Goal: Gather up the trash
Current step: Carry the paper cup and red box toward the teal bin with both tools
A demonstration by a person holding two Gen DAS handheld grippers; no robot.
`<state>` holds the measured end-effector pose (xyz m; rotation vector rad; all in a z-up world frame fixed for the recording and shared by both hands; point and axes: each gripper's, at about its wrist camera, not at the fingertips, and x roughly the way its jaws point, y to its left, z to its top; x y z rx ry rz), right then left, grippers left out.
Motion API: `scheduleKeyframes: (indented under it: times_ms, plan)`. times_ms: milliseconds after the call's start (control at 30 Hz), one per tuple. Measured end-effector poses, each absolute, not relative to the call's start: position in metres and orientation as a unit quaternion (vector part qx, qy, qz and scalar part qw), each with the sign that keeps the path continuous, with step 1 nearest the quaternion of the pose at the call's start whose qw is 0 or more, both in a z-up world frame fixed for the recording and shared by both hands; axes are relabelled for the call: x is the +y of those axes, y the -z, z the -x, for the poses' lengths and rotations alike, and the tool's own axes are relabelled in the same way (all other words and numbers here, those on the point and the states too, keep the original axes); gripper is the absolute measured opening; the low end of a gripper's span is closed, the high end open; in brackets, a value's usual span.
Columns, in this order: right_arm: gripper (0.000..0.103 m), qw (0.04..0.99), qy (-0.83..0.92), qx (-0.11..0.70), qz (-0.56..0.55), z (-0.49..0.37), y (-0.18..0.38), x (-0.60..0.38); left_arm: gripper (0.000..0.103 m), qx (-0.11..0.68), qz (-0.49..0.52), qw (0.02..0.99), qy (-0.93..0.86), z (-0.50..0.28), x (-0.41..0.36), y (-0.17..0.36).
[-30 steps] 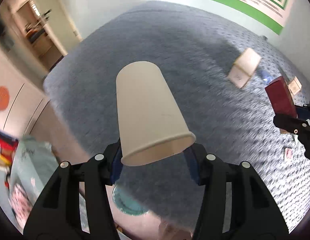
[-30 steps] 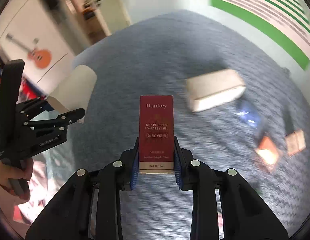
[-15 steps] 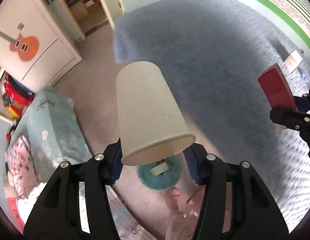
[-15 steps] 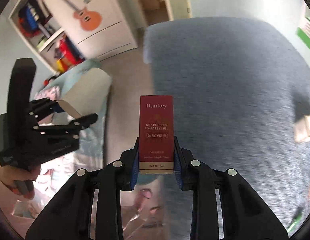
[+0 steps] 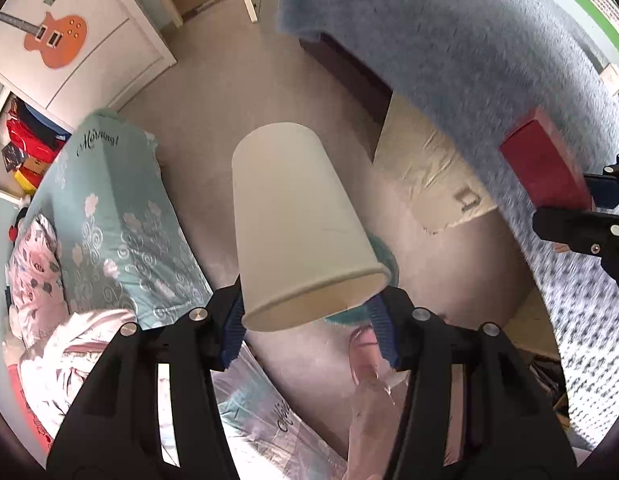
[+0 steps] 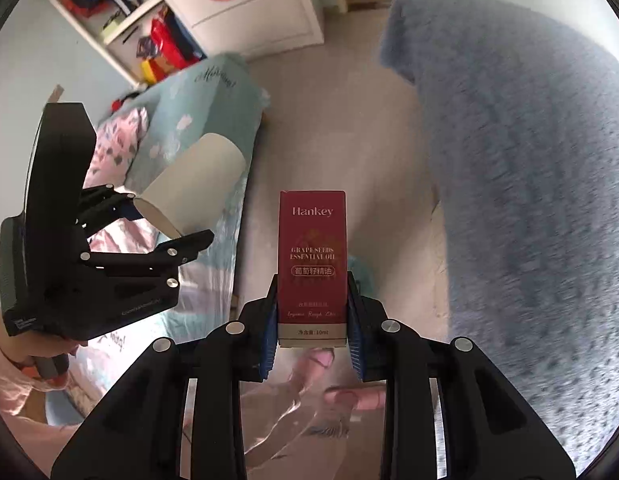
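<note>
A cream paper cup (image 5: pixel 297 224) stands mouth-down between the blue pads of my left gripper (image 5: pixel 311 322), which is shut on its rim end. A dark red carton (image 6: pixel 312 264) labelled "Hankey" stands upright in my right gripper (image 6: pixel 312 336), shut on its lower part. Each view shows the other tool: the red carton (image 5: pixel 543 172) at the right edge of the left wrist view, the paper cup (image 6: pixel 193 186) at the left of the right wrist view. Both grippers point steeply down over the floor. A teal round bin (image 5: pixel 383 256) is mostly hidden behind the cup.
A blue fluffy blanket (image 6: pixel 521 168) covers a bed on the right. A teal bedding bundle (image 5: pixel 109 208) lies on the left. White cupboard with a guitar sticker (image 5: pixel 53 36) stands behind. A person's foot (image 6: pixel 321 360) and clear plastic lie below the grippers.
Both grippers swung away from the blue blanket with its scattered boxes to the floor beside the bed and tilted further down. The cup and the carton stayed gripped.
</note>
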<state>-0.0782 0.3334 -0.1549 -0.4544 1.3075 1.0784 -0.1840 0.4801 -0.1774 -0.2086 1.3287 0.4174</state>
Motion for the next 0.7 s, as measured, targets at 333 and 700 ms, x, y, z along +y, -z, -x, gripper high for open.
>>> scheduleKeyframes:
  times_ms: [333, 700]
  plan:
    - [0.030, 0.613, -0.462, 0.602, 0.218, 0.107, 0.200, 0.356, 0.050, 0.638, 0.104, 0.743, -0.174, 0.207, 0.474, 0.218]
    - [0.030, 0.581, -0.440, 0.642, 0.238, 0.117, 0.269, 0.364, 0.050, 0.672, 0.124, 0.716, -0.145, 0.210, 0.476, 0.283]
